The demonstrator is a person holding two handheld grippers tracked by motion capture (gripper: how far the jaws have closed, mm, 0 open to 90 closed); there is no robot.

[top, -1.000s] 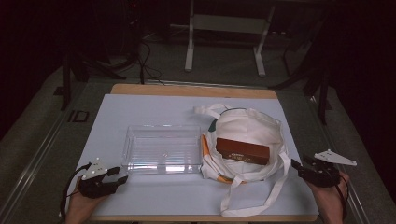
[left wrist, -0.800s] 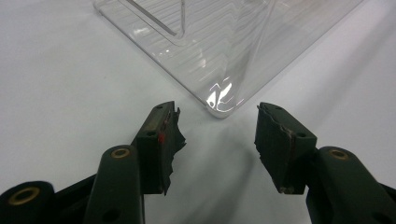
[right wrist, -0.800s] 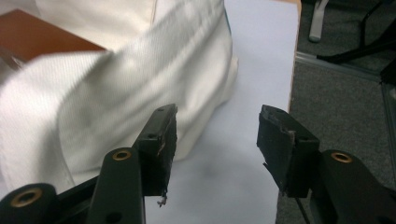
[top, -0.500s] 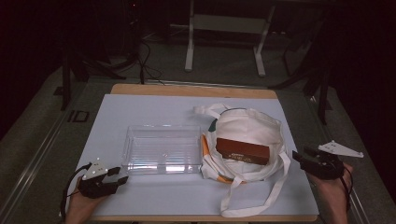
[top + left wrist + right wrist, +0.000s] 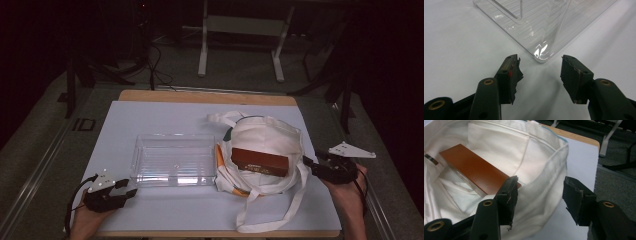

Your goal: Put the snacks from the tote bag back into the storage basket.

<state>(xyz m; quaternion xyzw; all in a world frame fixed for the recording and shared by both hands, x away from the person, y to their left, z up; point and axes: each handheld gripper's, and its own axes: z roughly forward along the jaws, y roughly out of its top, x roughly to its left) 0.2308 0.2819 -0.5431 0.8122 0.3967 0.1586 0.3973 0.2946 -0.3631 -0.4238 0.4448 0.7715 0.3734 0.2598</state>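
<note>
Lifted slightly since the earlier frame, the right gripper (image 5: 539, 197) has just been opening; its 2 jaws straddle the white cloth tote bag's (image 5: 544, 192) rim without pressing, the brown rectangular box (image 5: 474, 170) lying just beyond inside.

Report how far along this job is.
Done: nothing clearly. The brown box lies in the white tote bag, and the clear tray is empty. In hand: the right claw straddles the bag's rim, jaws just opening, not pressing. The left claw waits open at the tray's corner. Left: likely moving the box.
</note>
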